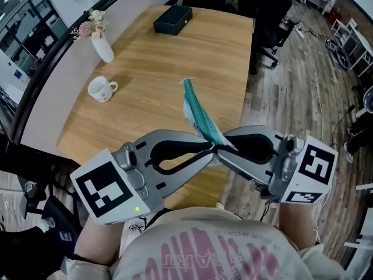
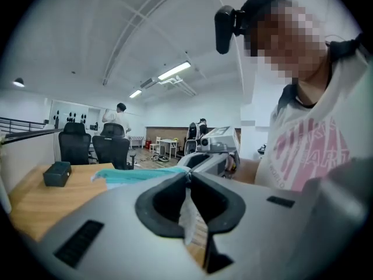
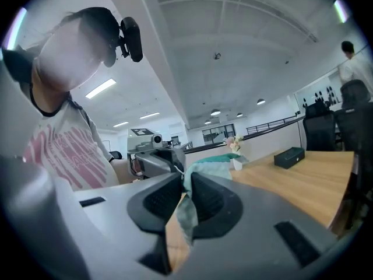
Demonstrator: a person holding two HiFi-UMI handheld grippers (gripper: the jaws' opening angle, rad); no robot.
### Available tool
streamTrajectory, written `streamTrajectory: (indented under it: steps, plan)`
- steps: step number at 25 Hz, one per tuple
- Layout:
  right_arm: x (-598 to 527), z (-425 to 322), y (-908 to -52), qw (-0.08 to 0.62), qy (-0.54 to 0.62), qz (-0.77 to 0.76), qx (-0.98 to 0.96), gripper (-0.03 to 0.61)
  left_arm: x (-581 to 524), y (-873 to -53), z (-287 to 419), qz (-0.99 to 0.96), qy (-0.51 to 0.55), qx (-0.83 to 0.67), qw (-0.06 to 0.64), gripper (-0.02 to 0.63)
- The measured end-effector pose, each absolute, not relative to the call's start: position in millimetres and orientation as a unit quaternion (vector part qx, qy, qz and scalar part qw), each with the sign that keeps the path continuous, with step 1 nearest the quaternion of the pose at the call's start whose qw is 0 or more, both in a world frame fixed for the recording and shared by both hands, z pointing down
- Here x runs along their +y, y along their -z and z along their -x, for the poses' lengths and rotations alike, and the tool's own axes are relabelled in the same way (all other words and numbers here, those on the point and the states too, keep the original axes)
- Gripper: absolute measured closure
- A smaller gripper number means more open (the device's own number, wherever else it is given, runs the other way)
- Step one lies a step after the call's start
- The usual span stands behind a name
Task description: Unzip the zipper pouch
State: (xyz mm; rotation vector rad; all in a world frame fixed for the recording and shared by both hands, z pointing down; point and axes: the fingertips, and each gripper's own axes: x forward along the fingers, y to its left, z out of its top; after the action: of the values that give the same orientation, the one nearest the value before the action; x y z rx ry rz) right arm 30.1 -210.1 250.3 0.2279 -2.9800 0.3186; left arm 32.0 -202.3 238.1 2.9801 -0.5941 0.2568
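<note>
Left gripper [image 1: 207, 153] and right gripper [image 1: 225, 152] met tip to tip, each pinched shut on the teal zipper pouch [image 1: 196, 113], held aloft over the near edge of the table [image 1: 169, 63]. Grasp step, apparently; next, pulling the slider along.

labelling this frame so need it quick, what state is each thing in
left gripper: shut on pouch
right gripper: shut on pouch
pouch: held above the table by one end, zip state unclear
mug: upright on table
vase: upright, flowers in it
box: lid closed, on table
</note>
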Motion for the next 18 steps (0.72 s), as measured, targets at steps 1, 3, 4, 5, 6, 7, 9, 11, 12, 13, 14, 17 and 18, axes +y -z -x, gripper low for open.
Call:
streamTrajectory:
  steps: [1,3,4,5,6,7,9,11,12,13,14,17,18]
  plan:
    - [-210.3,-29.9,-250.9,0.068,-0.107,-0.075,-0.989,0.529,-203.4,-238.5,-31.6,-0.976,-0.083,-0.197,0.050,0.584]
    - [-208.8,-30.0,-251.2,0.062,-0.111,-0.071,-0.989,0.528,-205.6,-238.6,-28.8,-0.974,-0.069,-0.205,0.073,0.605]
    - [-207.8,-30.0,-250.2,0.057,-0.114,-0.068,-0.990,0.528,-206.5,-238.2,-26.7,-0.973,-0.059,-0.205,0.086,0.606]
    - [-207.4,-29.9,-248.8,0.052,-0.117,-0.065,-0.990,0.528,-207.5,-237.6,-24.6,-0.973,-0.050,-0.204,0.096,0.606]
    - [-207.7,-29.8,-247.6,0.048,-0.119,-0.063,-0.990,0.527,-208.8,-236.8,-22.8,-0.973,-0.045,-0.204,0.101,0.606]
    - [-208.6,-29.6,-246.8,0.047,-0.121,-0.062,-0.990,0.526,-210.2,-235.9,-21.6,-0.972,-0.042,-0.207,0.103,0.607]
    - [-210.5,-29.8,-245.7,0.042,-0.126,-0.062,-0.989,0.525,-212.4,-233.9,-20.0,-0.971,-0.039,-0.213,0.106,0.607]
    - [-210.5,-30.4,-243.7,0.032,-0.133,-0.057,-0.989,0.523,-212.5,-231.3,-18.6,-0.970,-0.026,-0.211,0.116,0.607]
    - [-210.1,-30.4,-242.4,0.026,-0.137,-0.054,-0.989,0.523,-212.1,-230.0,-17.8,-0.970,-0.018,-0.208,0.124,0.607]
    - [-209.5,-30.2,-241.1,0.022,-0.140,-0.050,-0.989,0.525,-211.7,-228.9,-17.0,-0.970,-0.011,-0.205,0.130,0.607]
    - [-209.0,-29.9,-240.2,0.020,-0.142,-0.048,-0.988,0.526,-211.3,-228.1,-16.2,-0.970,-0.006,-0.204,0.133,0.607]
    - [-207.8,-29.8,-239.8,0.019,-0.144,-0.044,-0.988,0.529,-210.6,-227.6,-15.0,-0.969,-0.004,-0.209,0.131,0.607]
    - [-207.7,-29.7,-240.1,0.018,-0.145,-0.043,-0.988,0.531,-210.5,-228.0,-14.7,-0.969,-0.007,-0.211,0.129,0.607]
